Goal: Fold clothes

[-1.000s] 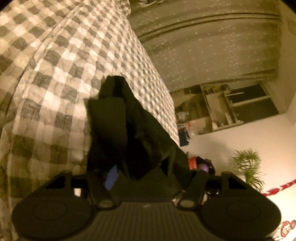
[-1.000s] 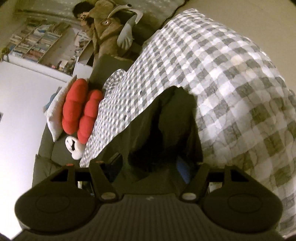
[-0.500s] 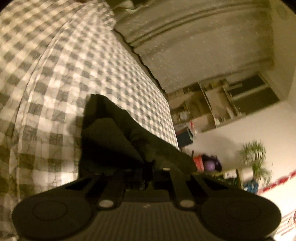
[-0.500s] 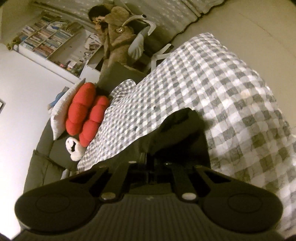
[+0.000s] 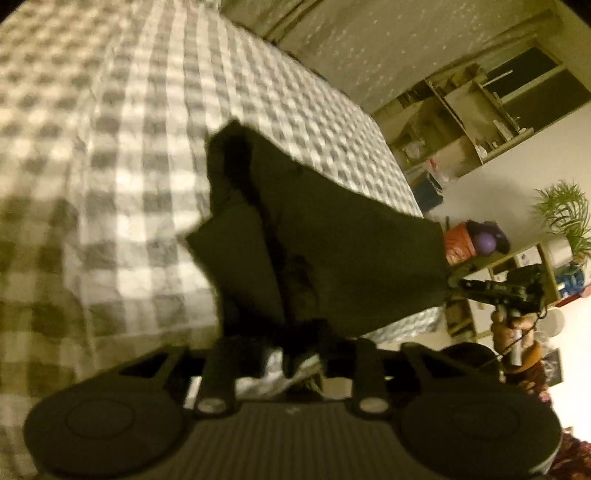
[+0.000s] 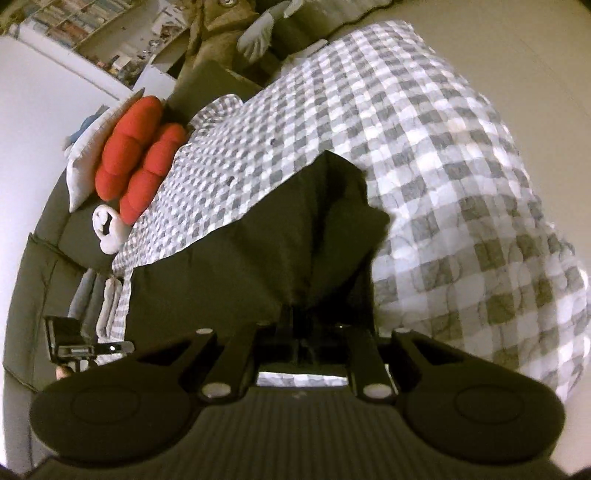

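Holding a dark garment [image 5: 332,251] up off the checked bedspread [image 5: 122,155] with both claws, I had it stretched between them like a little tent, its far corner drooping down to the quilt. My left gripper [image 5: 295,343] had the near edge of the cloth bunched between its jaws, and they were easing apart a bit even so, with the fabric in there between them. From that side I could see my right gripper [image 5: 491,290] off at the right edge, pinching the other corner of the same edge, my hand [image 5: 509,332] wrapped round its handle below. On the right wrist view the right one's jaws were also loosening slightly, again with the dark cloth caught in the gap, and the garment [image 6: 295,236] fanned out away from it over the quilt [image 6: 424,147]. Way over on the left of that view the left gripper [image 6: 85,347] poked in low beside the bed edge. Far left there were red cushions [image 6: 136,162] against a white pillow [image 6: 85,166], and shelves of books [image 6: 74,22] behind. The left view had a wooden shelf unit [image 5: 472,122] at the far right and a leafy plant [image 5: 565,214] in a white pot, all pretty blurry.
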Demonstrator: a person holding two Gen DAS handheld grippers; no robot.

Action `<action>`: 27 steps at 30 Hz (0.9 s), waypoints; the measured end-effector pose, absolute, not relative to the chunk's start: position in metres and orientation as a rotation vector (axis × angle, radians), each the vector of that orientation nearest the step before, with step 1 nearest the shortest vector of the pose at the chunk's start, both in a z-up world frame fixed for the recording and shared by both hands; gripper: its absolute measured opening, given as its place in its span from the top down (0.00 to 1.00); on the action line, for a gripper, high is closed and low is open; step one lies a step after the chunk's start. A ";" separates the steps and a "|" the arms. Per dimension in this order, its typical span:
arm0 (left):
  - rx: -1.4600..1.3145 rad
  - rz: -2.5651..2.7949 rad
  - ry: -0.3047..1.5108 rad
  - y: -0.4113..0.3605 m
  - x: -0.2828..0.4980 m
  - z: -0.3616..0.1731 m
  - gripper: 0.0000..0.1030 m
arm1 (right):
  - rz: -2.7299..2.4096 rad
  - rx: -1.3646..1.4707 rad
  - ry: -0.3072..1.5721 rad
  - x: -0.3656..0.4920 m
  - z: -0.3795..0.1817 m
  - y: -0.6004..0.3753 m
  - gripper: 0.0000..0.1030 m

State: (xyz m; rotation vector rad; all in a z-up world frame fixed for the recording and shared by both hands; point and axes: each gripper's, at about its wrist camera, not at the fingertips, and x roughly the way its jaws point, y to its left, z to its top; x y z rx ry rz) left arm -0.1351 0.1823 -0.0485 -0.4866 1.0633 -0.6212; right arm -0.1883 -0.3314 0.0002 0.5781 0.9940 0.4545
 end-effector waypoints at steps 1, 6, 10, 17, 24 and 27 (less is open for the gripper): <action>-0.477 -0.615 1.029 0.184 -0.136 -0.041 0.68 | 0.452 0.550 0.980 -0.190 0.004 -0.331 0.78; -0.415 -0.599 0.812 0.184 -0.139 -0.006 0.45 | 0.447 0.373 0.869 -0.201 0.027 -0.316 0.53; -0.350 -0.634 0.688 0.168 -0.136 0.009 0.33 | 0.465 0.227 0.763 -0.202 0.038 -0.292 0.53; -0.195 -0.737 0.636 0.110 -0.110 0.014 0.24 | 0.557 -0.044 0.659 -0.184 0.028 -0.226 0.53; -0.050 -0.784 0.685 0.048 -0.080 0.000 0.24 | 0.674 -0.217 0.631 -0.156 0.014 -0.150 0.53; -0.007 -0.762 0.700 0.036 -0.074 -0.011 0.24 | 0.707 -0.268 0.640 -0.147 0.004 -0.127 0.53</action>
